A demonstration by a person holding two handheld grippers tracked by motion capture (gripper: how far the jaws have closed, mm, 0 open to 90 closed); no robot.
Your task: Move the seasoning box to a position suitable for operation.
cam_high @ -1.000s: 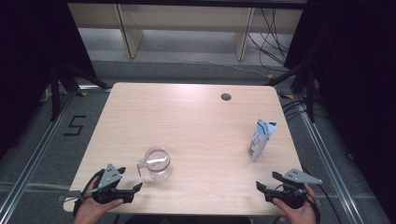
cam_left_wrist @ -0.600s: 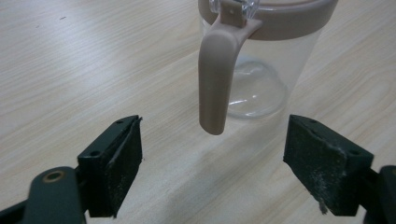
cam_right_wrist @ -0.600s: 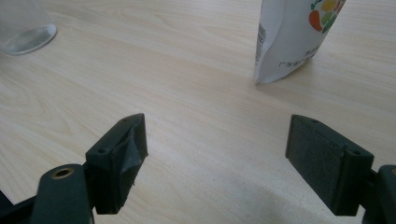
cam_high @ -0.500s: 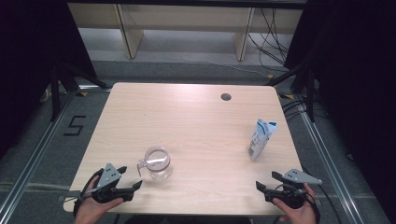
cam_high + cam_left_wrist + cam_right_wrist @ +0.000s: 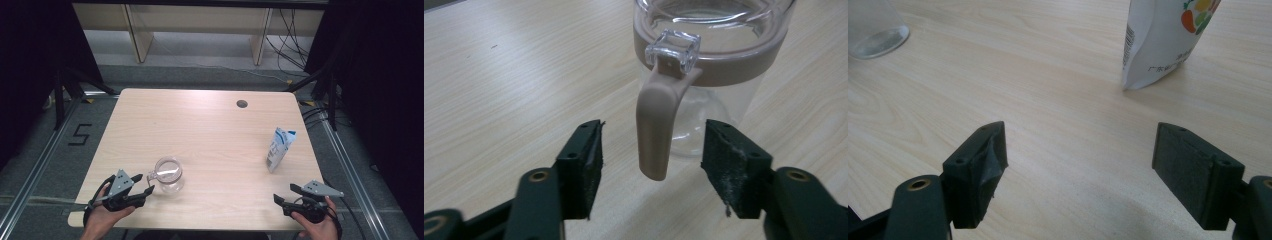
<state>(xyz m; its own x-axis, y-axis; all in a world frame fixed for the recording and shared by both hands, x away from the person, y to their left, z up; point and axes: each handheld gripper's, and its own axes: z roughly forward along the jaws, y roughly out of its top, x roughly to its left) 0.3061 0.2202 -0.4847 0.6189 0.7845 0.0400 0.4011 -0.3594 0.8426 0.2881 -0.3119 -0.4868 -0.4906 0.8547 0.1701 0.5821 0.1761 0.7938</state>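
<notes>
A clear glass jug (image 5: 168,173) with a tan collar stands near the table's front left; its tan handle (image 5: 655,131) points toward my left gripper (image 5: 144,184). In the left gripper view that gripper (image 5: 651,157) has the handle between its jaws, which have just been closing; a gap shows on both sides, so the pads do not touch it. A white pouch (image 5: 279,149) with blue top stands upright at the right. My right gripper (image 5: 286,195) rests open at the front right edge, and the pouch (image 5: 1168,40) is ahead of it, well apart.
The wooden table (image 5: 200,130) has a dark round hole (image 5: 242,104) near its far edge. Metal floor rails (image 5: 40,165) run along both sides of the table, and cables lie on the floor at the back right.
The left gripper has edged toward the jug. The right gripper, the jug and the pouch have kept still.
</notes>
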